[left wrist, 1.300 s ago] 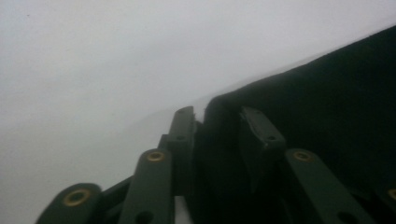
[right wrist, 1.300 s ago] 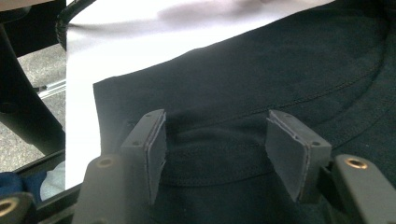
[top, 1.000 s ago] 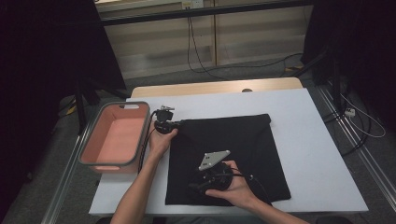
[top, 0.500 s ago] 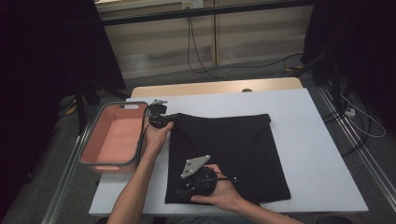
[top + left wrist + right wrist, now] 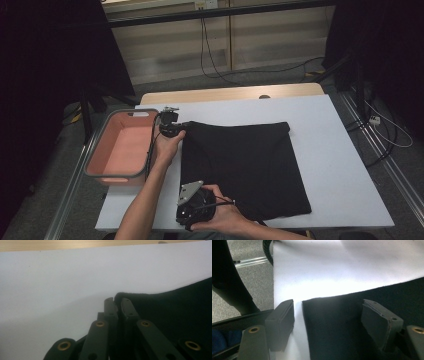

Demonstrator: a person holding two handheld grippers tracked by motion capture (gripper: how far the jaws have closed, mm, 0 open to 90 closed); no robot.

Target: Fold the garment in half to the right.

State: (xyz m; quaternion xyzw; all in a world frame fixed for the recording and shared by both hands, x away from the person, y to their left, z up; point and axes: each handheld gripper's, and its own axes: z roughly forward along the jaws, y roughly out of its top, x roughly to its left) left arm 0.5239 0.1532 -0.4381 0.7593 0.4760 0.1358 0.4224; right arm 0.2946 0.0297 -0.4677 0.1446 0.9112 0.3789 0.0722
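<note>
A black cloth (image 5: pixel 245 165) lies flat on the white table (image 5: pixel 340 160). My left gripper (image 5: pixel 171 126) is at the cloth's far left corner. In the left gripper view its jaws (image 5: pixel 117 301) are shut on that corner of the cloth (image 5: pixel 175 310). My right gripper (image 5: pixel 196 209) is at the near left corner, close to the table's front edge. In the right gripper view (image 5: pixel 329 315) its jaws have just been opening. The cloth's corner (image 5: pixel 332 322) lies between the pads (image 5: pixel 282 317), and neither pad presses on it.
A salmon basin with a grey rim (image 5: pixel 95 165) stands at the table's left edge, beside my left forearm. A wooden strip (image 5: pixel 230 94) runs along the table's far edge. The table's left edge and grey floor (image 5: pixel 252 280) are near the right gripper.
My right gripper has moved left and toward the table's front edge, along the cloth to its near left corner. The left gripper stays on the far left corner.
</note>
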